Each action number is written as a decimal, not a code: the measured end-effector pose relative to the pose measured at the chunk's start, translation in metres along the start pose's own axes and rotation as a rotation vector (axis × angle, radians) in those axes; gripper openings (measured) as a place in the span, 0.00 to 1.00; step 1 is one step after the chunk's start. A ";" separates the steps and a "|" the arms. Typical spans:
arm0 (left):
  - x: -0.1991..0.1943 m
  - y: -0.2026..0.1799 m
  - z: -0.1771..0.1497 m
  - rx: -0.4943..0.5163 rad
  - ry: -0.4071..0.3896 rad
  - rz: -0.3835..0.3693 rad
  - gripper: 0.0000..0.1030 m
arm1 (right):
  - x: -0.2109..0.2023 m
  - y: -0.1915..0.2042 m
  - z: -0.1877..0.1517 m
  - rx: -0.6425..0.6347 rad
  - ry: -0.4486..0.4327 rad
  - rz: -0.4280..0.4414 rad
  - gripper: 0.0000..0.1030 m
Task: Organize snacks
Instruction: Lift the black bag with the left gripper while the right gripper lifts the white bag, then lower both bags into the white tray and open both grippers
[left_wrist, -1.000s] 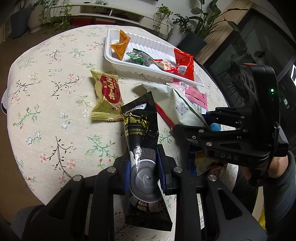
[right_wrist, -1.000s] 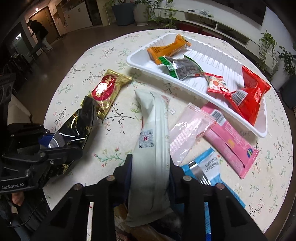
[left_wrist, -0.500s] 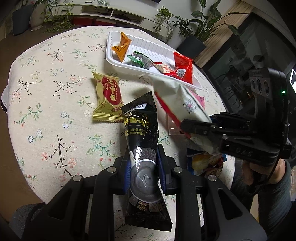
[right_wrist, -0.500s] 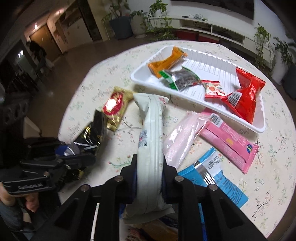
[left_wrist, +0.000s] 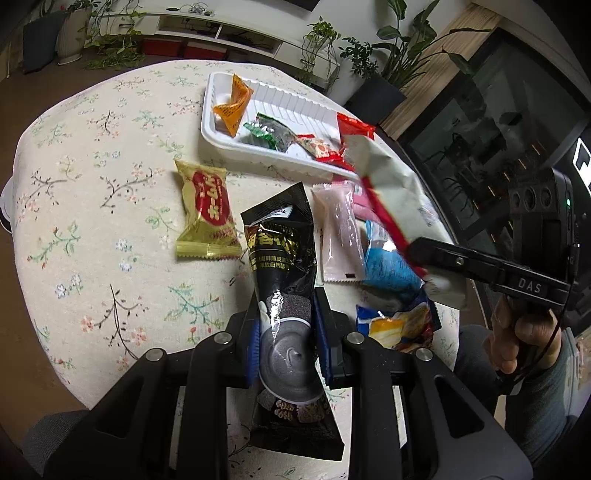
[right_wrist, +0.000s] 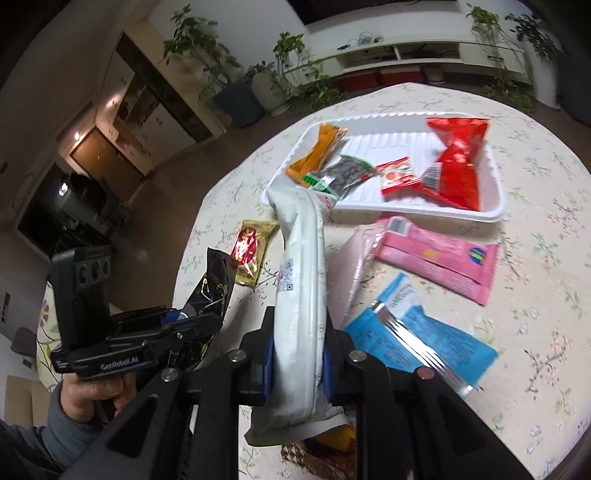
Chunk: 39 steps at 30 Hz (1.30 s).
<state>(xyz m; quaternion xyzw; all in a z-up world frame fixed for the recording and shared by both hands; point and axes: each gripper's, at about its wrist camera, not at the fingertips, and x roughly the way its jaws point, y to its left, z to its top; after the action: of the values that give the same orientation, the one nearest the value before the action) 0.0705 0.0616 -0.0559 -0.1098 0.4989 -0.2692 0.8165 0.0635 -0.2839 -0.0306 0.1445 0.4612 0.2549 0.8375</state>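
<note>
My left gripper (left_wrist: 286, 334) is shut on a black snack packet (left_wrist: 284, 258), held over the near part of the floral table. My right gripper (right_wrist: 297, 354) is shut on a long white snack bag (right_wrist: 303, 266), lifted and rolled on edge, its far end pointing at the white tray (right_wrist: 495, 212). From the left wrist view the same white bag (left_wrist: 391, 173) hangs above the loose snacks. The tray (left_wrist: 258, 149) holds an orange packet (left_wrist: 232, 105), a green-black one (left_wrist: 273, 131), a small red one (right_wrist: 397, 173) and a big red bag (right_wrist: 458, 158).
Loose on the floral tablecloth (left_wrist: 92, 184) lie a gold-red packet (left_wrist: 207, 210), a pale pink packet (left_wrist: 338, 236), a pink bar (right_wrist: 439, 254), a blue packet (right_wrist: 417, 332) and a blue-yellow one (left_wrist: 399, 323). Potted plants and a low shelf stand beyond the table.
The right gripper closed on the white bag, lifted it off the table and rolled it onto its edge. The left gripper stayed still with the black packet.
</note>
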 end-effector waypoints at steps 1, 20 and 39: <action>-0.001 0.000 0.002 0.000 -0.003 -0.002 0.22 | -0.006 -0.003 -0.002 0.011 -0.015 0.004 0.21; -0.013 -0.002 0.146 0.068 -0.086 0.070 0.22 | -0.134 -0.101 0.079 0.209 -0.406 -0.222 0.21; 0.145 -0.019 0.227 0.177 0.036 0.259 0.22 | 0.062 -0.070 0.157 0.068 -0.102 -0.247 0.20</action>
<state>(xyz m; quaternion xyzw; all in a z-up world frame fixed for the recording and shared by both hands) 0.3143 -0.0538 -0.0481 0.0327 0.4980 -0.2063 0.8417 0.2446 -0.3081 -0.0239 0.1277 0.4405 0.1262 0.8796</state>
